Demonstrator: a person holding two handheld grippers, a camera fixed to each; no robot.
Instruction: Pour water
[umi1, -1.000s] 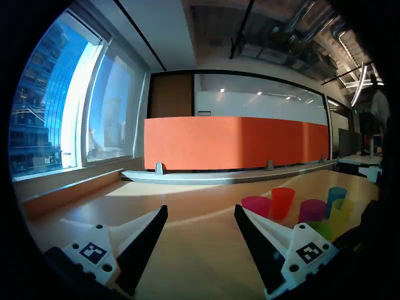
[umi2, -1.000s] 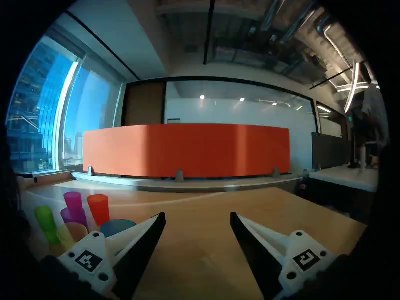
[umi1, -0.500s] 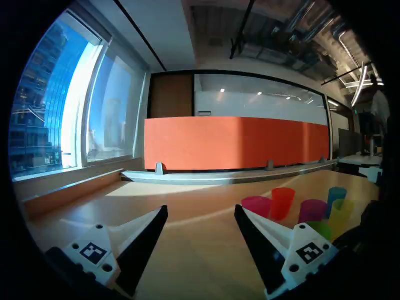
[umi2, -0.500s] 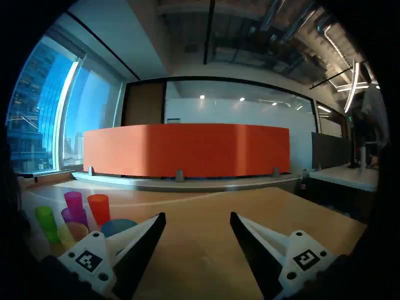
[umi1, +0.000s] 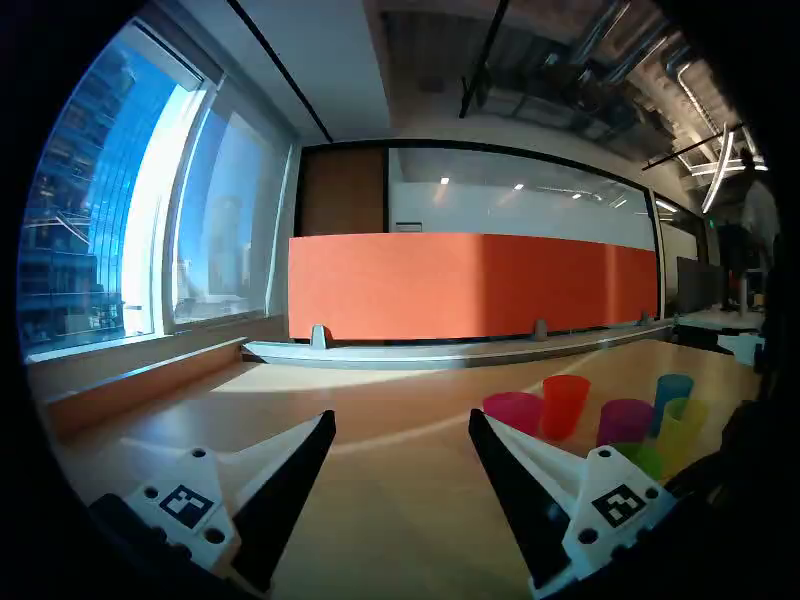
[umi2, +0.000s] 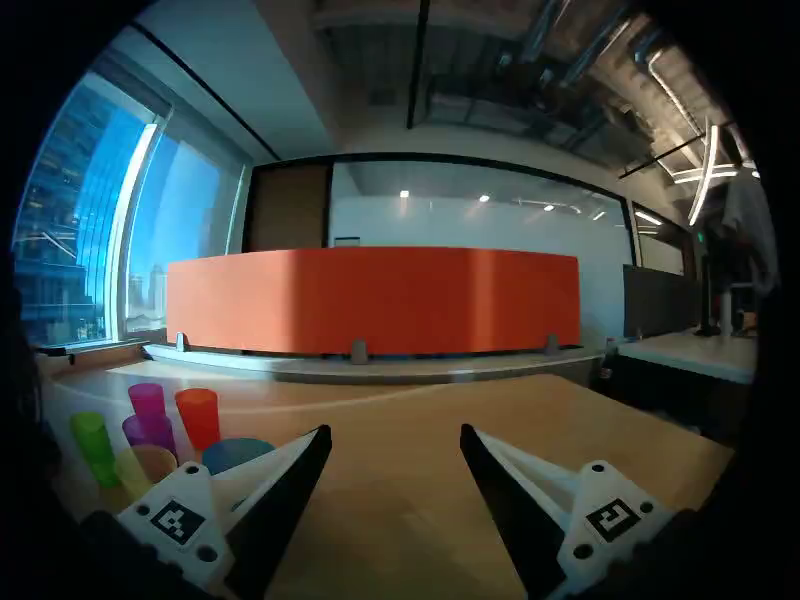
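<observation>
The cups (umi1: 625, 420), a tight cluster of coloured plastic tumblers with an orange cup (umi1: 565, 405) among them, stand on the bench (umi1: 400, 520) well short of its far edge, where an orange partition (umi1: 470, 285) runs. They look light, thin-walled and easy to tip or squash, so a hold at mid-wall with a gentle squeeze seems best; whether any holds water cannot be told. The left gripper (umi1: 400, 420) and the right gripper (umi2: 395, 432) flank the cluster, each with jaws wide apart and empty
</observation>
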